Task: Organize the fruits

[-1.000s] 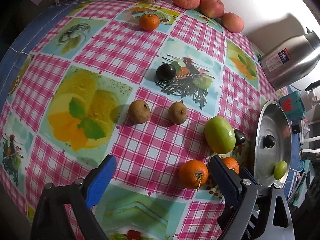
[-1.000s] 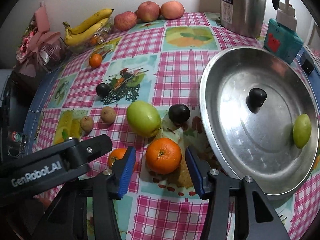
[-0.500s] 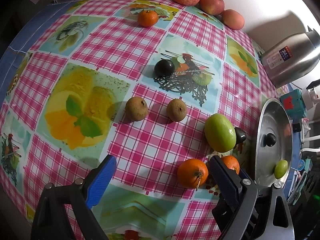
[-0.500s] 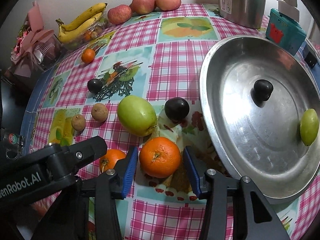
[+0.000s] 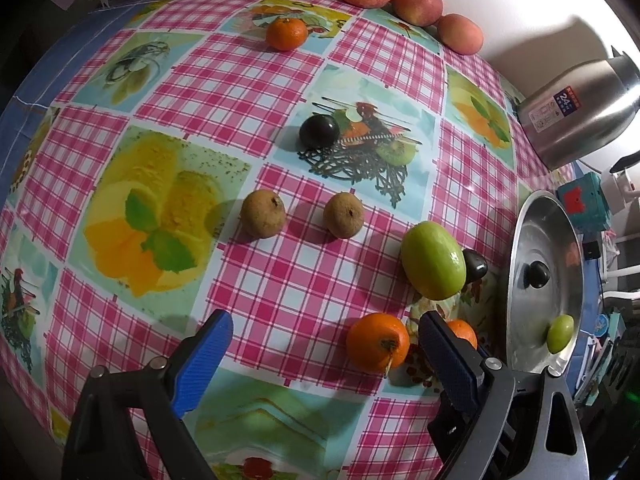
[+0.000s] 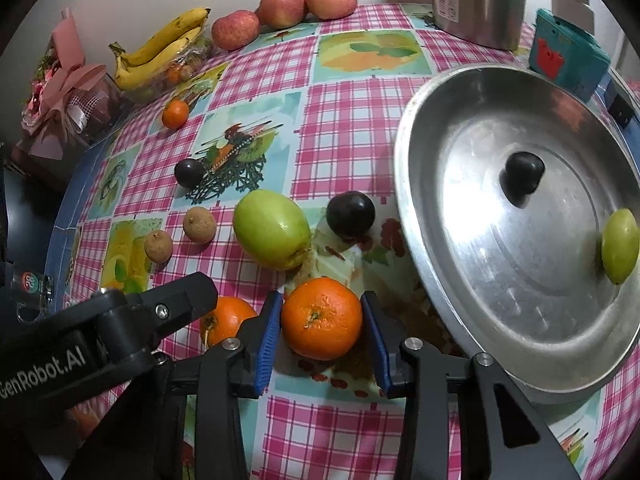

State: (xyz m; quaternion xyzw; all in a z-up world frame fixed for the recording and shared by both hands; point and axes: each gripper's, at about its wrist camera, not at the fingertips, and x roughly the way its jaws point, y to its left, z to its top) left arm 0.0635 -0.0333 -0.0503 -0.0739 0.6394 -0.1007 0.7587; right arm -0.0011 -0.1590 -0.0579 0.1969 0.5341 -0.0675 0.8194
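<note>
Right wrist view: the right gripper (image 6: 322,320) has its two blue pads on both sides of a big orange (image 6: 322,319). The pads sit right at the orange's skin, with almost no gap, so the jaws look like they are pinching it. The orange is round and bright, with a small green stem spot on top. It rests on the checked tablecloth (image 6: 348,136), near the front edge of the tabletop and just left of the silver pan lid (image 6: 480,280).

Just left of the gripper lies a second orange (image 6: 228,318), partly hidden by the black body of the left gripper. Behind the held orange sit a big green fruit (image 6: 272,229) and a dark plum (image 6: 351,214). A small green fruit (image 6: 619,246) lies on the lid's right side.

This view alone shows the bananas (image 6: 160,50) at the back left edge.

The left wrist view shows the left gripper (image 5: 324,360) with its jaws spread wide and nothing between them. The second orange (image 5: 377,342) lies just inside its right pad. Farther out sit two brown round fruits (image 5: 263,213), side by side, near the middle of the tabletop.
</note>
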